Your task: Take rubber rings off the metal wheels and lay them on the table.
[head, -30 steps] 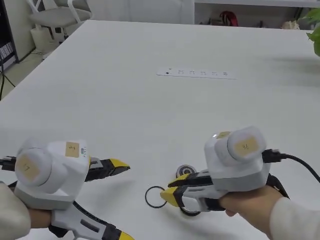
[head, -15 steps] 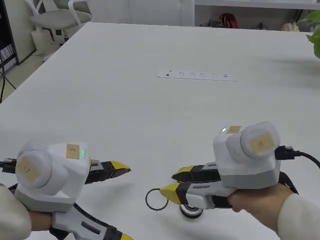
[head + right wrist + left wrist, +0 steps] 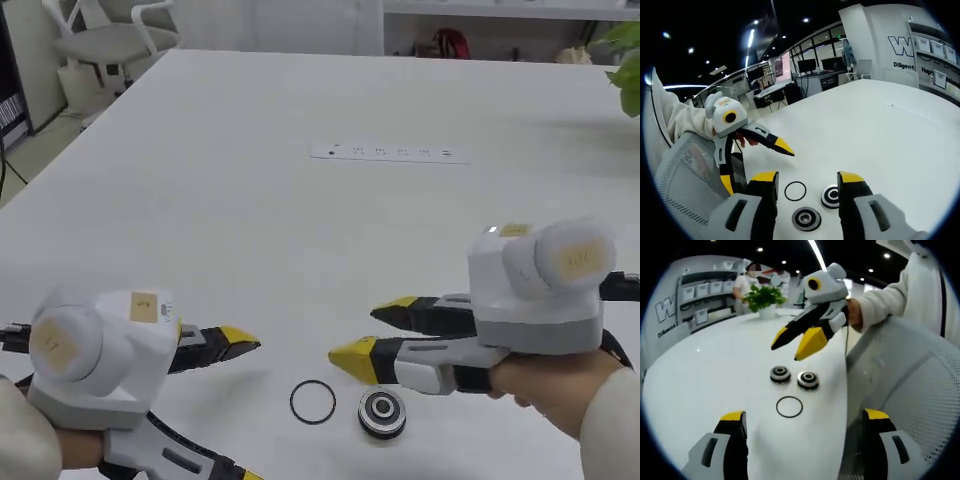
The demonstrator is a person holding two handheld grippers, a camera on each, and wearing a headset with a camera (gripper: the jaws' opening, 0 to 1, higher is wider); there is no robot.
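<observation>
A thin black rubber ring [image 3: 313, 402] lies flat on the white table [image 3: 300, 230], loose from the wheels. Just right of it sits a metal wheel [image 3: 382, 413]. The left gripper view has the ring [image 3: 789, 406] nearest, with two wheels [image 3: 780, 374] [image 3: 808, 380] beyond it. My left gripper [image 3: 242, 410] [image 3: 804, 415] stands wide open to the left of the ring, holding nothing. My right gripper [image 3: 362, 332] [image 3: 807, 176] hovers open above and right of the wheels [image 3: 806, 218] [image 3: 831, 196], touching none. I cannot tell which wheels carry rings.
A flush socket strip [image 3: 388, 152] sits mid-table, far from the work. An office chair [image 3: 110, 35] stands past the far left corner and a plant [image 3: 628, 60] at the right edge. A mesh chair back [image 3: 920, 390] is close behind me.
My right gripper has lifted and pulled back to the right, uncovering the wheel beside the ring. The ring and my left gripper have stayed put.
</observation>
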